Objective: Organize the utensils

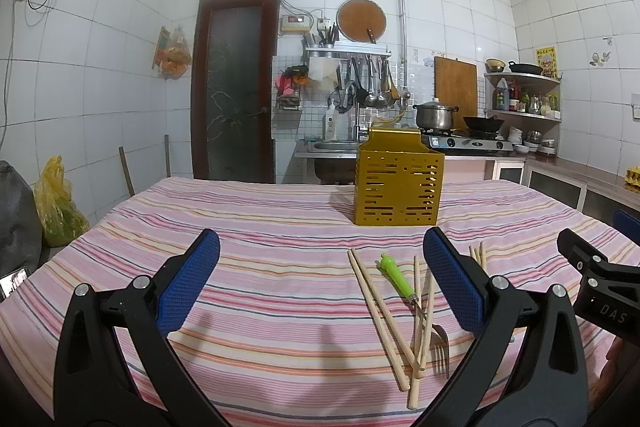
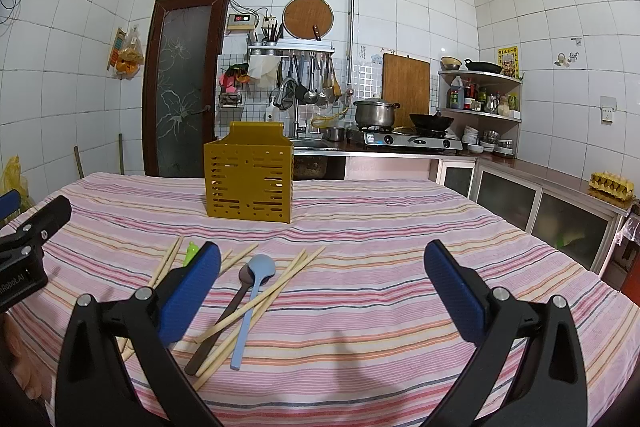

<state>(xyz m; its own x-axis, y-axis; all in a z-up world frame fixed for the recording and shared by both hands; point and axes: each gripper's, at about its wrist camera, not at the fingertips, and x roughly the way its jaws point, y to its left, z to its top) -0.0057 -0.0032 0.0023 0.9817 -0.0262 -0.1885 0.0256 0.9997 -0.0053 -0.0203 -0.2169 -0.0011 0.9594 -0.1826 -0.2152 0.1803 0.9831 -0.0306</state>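
White-tiled kitchen walls fill the upper half of both views, with a dark brown door (image 2: 182,83), a rack of hanging ladles (image 2: 314,77), and a steel pot (image 2: 376,111) and black wok (image 2: 431,122) on a gas stove at the back. Below, a table with a pink striped tablecloth (image 1: 280,307) spreads across the lower half of each frame.

A yellow slotted utensil holder (image 1: 399,181) stands upright on the cloth, right of centre in the left wrist view and left of centre in the right wrist view.

In the left wrist view, the left gripper (image 1: 320,279) sits at the bottom of the frame with its blue-padded fingers (image 1: 190,281) spread wide apart, holding nothing. Between them, toward the lower right, lie several wooden chopsticks (image 1: 378,311) crossing one another, and a green-handled fork (image 1: 398,277) whose metal tines point toward the bottom edge (the tines rest beside the chopstick ends).

In the right wrist view, the right gripper (image 2: 322,287) also has its fingers well apart and empty. Left of centre lie a light blue spoon (image 2: 252,303) and a dark brown spoon (image 2: 224,319) side by side, their bowls touching, crossed by more chopsticks. The green fork handle peeks out just behind the left finger.
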